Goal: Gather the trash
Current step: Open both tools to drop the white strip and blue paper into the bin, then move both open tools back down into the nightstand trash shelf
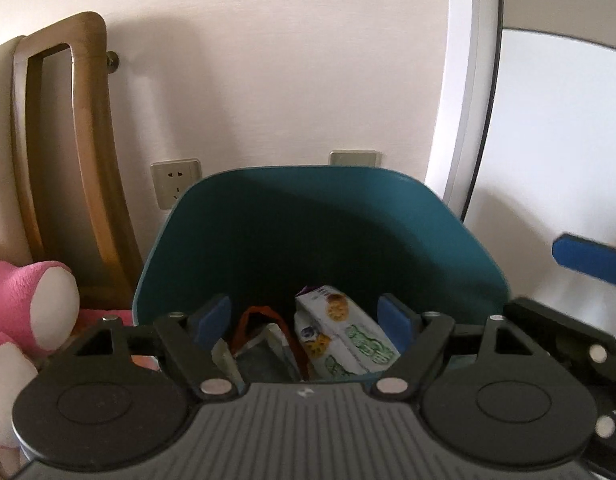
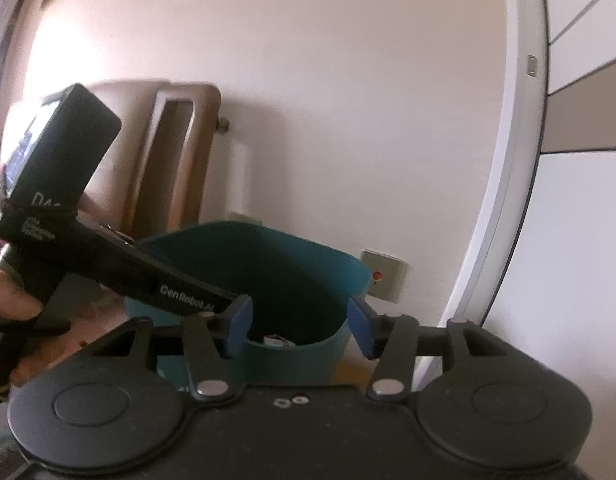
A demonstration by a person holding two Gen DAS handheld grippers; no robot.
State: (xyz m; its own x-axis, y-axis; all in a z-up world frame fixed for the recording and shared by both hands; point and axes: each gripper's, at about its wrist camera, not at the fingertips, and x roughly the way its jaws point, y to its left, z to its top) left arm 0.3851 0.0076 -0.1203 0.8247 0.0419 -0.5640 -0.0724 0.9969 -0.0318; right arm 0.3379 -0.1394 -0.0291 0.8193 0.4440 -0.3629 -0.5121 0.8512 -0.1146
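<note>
A teal trash bin (image 1: 308,232) stands against the wall, directly under my left gripper (image 1: 304,314). The left gripper is open, its blue pads (image 1: 393,320) wide apart and empty. In the bin lie a white snack wrapper (image 1: 343,332) with green print and an orange-edged foil wrapper (image 1: 264,336). In the right wrist view, my right gripper (image 2: 300,324) is open and empty just in front of the bin (image 2: 276,268). The left gripper's black body (image 2: 68,200) reaches over the rim from the left, held by a hand (image 2: 8,296). One blue right finger (image 1: 587,258) shows at the right edge.
A wooden chair back (image 1: 68,140) leans by the wall left of the bin. A pink and white plush toy (image 1: 28,304) lies at the far left. Wall sockets (image 1: 176,188) sit behind the bin. A white door frame (image 1: 459,100) rises on the right.
</note>
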